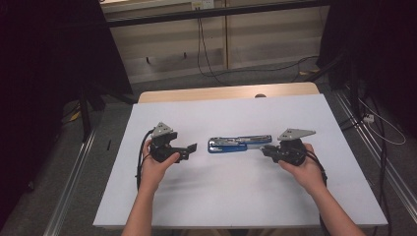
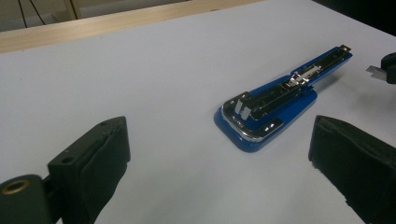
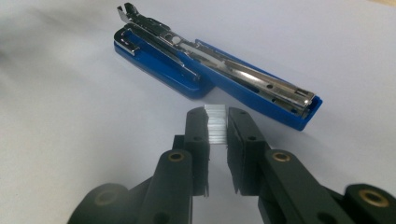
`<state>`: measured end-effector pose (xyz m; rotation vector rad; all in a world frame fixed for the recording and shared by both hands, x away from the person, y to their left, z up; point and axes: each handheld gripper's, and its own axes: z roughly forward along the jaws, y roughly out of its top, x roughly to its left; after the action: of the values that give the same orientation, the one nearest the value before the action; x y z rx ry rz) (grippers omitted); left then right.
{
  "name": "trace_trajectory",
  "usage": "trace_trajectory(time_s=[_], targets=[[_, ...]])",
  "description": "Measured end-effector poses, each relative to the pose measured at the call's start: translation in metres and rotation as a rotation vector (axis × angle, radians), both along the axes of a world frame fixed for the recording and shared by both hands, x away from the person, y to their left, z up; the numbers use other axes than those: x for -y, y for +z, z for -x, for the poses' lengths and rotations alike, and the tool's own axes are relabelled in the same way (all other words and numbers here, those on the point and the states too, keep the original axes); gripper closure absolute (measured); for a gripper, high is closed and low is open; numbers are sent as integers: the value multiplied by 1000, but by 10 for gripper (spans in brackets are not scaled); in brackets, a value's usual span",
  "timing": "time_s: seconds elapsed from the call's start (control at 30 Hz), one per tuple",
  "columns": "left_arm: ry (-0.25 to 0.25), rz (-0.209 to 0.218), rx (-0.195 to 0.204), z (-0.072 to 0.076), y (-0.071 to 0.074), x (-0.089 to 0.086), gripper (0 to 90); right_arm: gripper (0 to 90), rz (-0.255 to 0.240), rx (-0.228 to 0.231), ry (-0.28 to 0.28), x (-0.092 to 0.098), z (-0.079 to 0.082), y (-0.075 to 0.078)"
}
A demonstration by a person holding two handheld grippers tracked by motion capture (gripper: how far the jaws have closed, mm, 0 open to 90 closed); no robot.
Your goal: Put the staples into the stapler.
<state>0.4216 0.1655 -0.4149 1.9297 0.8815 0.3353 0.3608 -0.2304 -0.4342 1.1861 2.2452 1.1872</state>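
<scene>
A blue stapler [image 1: 238,144] lies folded open and flat on the white table top [image 1: 236,191], its chrome magazine facing up [image 2: 271,103] [image 3: 219,60]. My right gripper [image 3: 216,116] is shut on a silver strip of staples [image 3: 216,125], held just short of the stapler's open end. In the high view that gripper [image 1: 265,150] sits at the stapler's right end. My left gripper [image 1: 193,147] hovers to the left of the stapler with its jaws wide apart [image 2: 219,154] and nothing between them.
The white sheet covers a wooden table whose bare edge [image 1: 221,92] shows at the back. Cables [image 1: 206,54] run over the floor beyond it. Metal rails [image 1: 74,172] flank the table on both sides.
</scene>
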Motion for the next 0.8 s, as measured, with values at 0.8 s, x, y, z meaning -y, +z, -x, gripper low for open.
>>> trace_trajectory(time_s=[0.8], targets=[[-9,4,-8,1,-2,-6,51,791,-35,18,103,-19,-34,20]])
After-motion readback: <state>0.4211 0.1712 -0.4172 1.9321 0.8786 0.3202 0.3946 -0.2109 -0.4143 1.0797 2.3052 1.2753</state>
